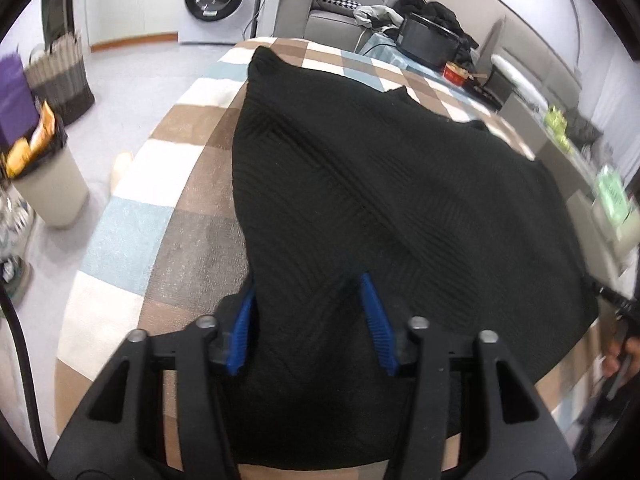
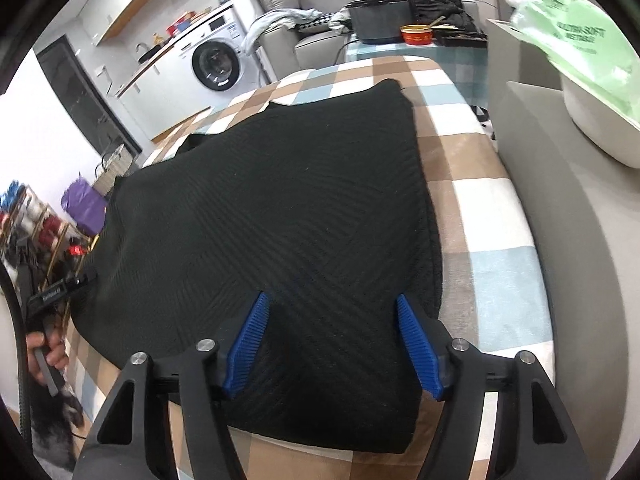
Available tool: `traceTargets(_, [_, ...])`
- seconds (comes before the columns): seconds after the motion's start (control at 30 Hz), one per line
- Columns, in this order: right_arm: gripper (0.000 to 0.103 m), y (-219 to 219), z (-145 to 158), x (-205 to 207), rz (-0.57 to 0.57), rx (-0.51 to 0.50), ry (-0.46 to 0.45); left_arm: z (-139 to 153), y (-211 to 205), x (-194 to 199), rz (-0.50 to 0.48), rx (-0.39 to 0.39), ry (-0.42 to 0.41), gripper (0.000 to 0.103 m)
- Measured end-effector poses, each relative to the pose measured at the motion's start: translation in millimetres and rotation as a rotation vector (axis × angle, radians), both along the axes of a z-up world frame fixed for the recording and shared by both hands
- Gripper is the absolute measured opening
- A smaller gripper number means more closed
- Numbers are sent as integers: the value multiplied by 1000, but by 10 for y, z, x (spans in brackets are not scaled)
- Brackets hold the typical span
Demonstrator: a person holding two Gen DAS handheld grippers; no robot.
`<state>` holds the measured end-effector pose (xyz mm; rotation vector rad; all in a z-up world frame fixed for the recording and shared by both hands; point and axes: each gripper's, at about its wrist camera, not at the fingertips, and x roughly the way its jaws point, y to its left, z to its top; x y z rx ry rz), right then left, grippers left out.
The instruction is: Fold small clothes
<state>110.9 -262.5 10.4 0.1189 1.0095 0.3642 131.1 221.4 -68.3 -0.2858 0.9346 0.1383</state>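
So the black knit garment is lying spread out flat on a checkered brown, white and blue blanket, covering most of the middle of it. Left gripper sits over the near left edge of the knit, blue pads apart, fabric between them but not pinched. Right gripper is over the near right part, jaws wide apart, nothing clamped. Washing machine stands way back behind the blanket.
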Motion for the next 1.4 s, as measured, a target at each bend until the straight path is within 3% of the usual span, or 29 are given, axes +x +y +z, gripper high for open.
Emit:
traceTargets(0.07, [43, 68, -35, -17, 24, -32, -8, -7, -35, 9, -20, 37, 4, 30])
traceTargets(0.17, [34, 145, -58, -93, 54, -56, -27, 3, -111, -18, -36, 76, 13, 28])
traceTargets(0.4, [32, 108, -57, -246, 70, -79, -11, 11, -288, -145, -82, 136, 19, 28])
traceTargets(0.5, [33, 61, -33, -368, 67, -86, -4, 14, -337, -274, -85, 123, 17, 28])
traceTargets(0.67, [38, -13, 44, -411, 12, -105, -13, 101, -432, -403, -69, 150, 8, 30])
traceTargets(0.77, [43, 29, 274, -438, -26, -136, -85, 266, -476, -509, -66, 141, -44, 45])
traceTargets(0.83, [53, 90, 437, -488, -14, -146, -131, 401, -513, -603, -80, 135, -93, 61])
traceTargets(0.9, [74, 201, 537, -543, 8, -150, -160, 530, -586, -660, -89, 136, -130, 77])
traceTargets(1.1, [85, 762, 395, -561, 107, -99, -139, 544, -1067, -595, -211, 65, -138, 100])
traceTargets(1.2, [85, 1078, 171, -478, 153, -91, -95, 352, -1334, -535, -302, 33, -83, 102])
traceTargets(1.33, [84, 1325, -74, -466, 216, -131, -63, 94, -1560, -544, -352, 99, -4, 102])
traceTargets(1.4, [84, 1355, -121, -538, 237, -245, -142, 52, -1563, -598, -354, 150, -4, 102])
